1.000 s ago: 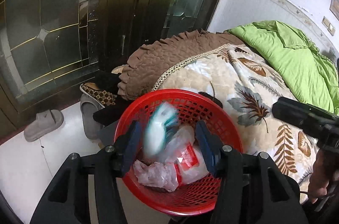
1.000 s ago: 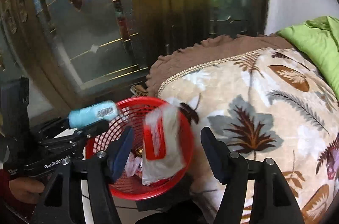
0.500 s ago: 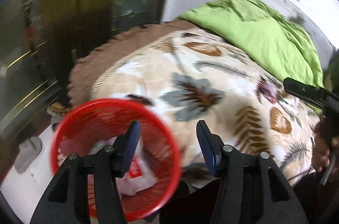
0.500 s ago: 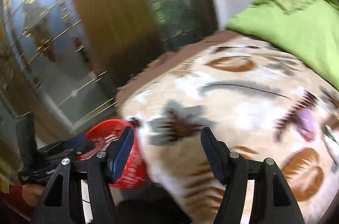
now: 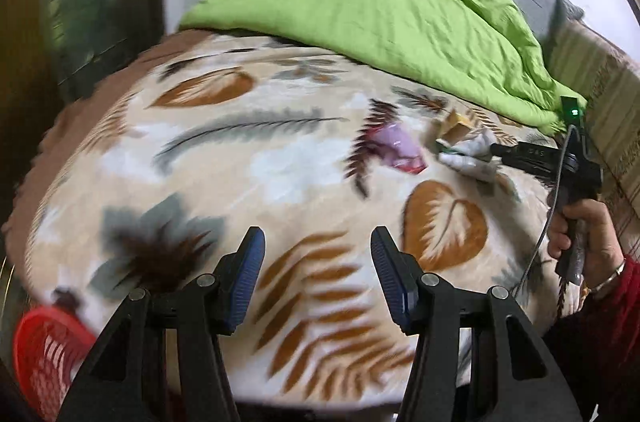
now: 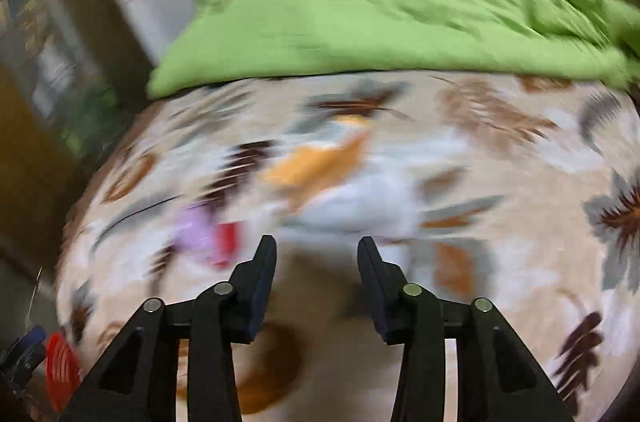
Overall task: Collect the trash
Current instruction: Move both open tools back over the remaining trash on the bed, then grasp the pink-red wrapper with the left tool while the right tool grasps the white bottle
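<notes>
The person is reaching for more trash. The trash is lying on the leafy blanket (image 5: 280, 162), far from the red basket (image 5: 44, 354), which is down at the blanket's near left corner.

The right tool (image 6: 318, 246) is going for the white wrapper (image 6: 360, 206). Its jaws have just been closing, but there is a gap between them. In its own view nothing is sitting between them, and the wrapper is just past the tips. That view is very blurry, so I am not sure whether they are touching it. The left tool (image 5: 317, 238) is spread apart and is holding nothing.

To do this step well, the right tool should be slowing down first. It should be sliding one jaw to each side of the wrapper, low and close to the blanket. Then it should be squeezing only the wrapper, not a fold of soft blanket. The wrapper is light and crinkly, so I think it could be slipping out if the pinch is only at an edge.

Counting now:
- Three bits of trash are showing: one white wrapper, one purple wrapper (image 5: 396, 146), and one yellow-brown piece (image 5: 456, 126).
- One red basket.
- Two tools.
- One green quilt (image 5: 400, 14).
- One hand (image 5: 584, 230), holding the right tool's handle.
</notes>
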Motion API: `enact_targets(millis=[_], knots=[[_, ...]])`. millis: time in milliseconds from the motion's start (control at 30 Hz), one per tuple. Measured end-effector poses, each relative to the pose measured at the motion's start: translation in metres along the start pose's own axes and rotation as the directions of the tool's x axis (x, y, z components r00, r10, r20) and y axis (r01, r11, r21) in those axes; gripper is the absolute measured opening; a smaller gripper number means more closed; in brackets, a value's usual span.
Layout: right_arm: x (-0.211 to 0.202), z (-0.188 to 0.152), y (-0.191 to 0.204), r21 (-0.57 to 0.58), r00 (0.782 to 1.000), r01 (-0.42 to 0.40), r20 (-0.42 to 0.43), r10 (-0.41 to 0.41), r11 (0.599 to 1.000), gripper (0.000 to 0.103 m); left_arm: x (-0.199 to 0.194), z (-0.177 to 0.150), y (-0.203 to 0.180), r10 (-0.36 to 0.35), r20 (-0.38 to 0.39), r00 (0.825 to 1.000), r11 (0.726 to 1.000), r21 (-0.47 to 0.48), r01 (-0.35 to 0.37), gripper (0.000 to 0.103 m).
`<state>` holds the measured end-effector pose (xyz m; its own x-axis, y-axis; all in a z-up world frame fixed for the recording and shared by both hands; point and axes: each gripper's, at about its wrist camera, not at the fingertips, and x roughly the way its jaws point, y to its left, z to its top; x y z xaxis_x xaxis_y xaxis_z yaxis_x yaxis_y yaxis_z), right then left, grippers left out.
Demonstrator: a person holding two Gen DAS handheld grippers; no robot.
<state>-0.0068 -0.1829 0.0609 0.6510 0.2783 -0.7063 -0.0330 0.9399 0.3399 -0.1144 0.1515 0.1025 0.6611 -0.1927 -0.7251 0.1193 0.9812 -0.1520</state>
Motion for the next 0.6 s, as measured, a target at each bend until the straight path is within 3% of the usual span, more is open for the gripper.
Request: enact_targets(millis=[133, 233, 433, 500, 600], knots=[[0.024, 0.012, -0.044, 0.12, 0.996, -0.073, -0.049, 0.079, 0.99, 0.044, 0.038, 0.029, -0.025, -0.066, -0.038, 0.997, 0.998, 0.003, 0.066, 0.054], [0.038, 0.01, -0.042, 0.147, 0.982, -0.155, -0.088, 0.169, 0.977, 0.044, 0.063, 0.049, -0.034, -0.09, -0.064, 0.994, 0.996, -0.012, 0.089, 0.054], [0.029, -0.005, 0.005, -0.019, 0.956, -0.229, -0.191, 0.221, 0.973, 0.044, 0.109, 0.079, -0.042, -0.107, -0.121, 0.987, 0.993, -0.057, 0.101, 0.054], [0.028, -0.01, 0.015, -0.068, 0.959, -0.217, -0.198, 0.2, 0.974, 0.044, 0.126, 0.088, -0.049, -0.108, -0.137, 0.985, 0.993, -0.06, 0.1, 0.054], [0.029, -0.007, 0.013, -0.054, 0.965, -0.198, -0.184, 0.185, 0.979, 0.044, 0.153, 0.096, -0.064, -0.1, -0.18, 0.978, 0.994, -0.051, 0.092, 0.054]])
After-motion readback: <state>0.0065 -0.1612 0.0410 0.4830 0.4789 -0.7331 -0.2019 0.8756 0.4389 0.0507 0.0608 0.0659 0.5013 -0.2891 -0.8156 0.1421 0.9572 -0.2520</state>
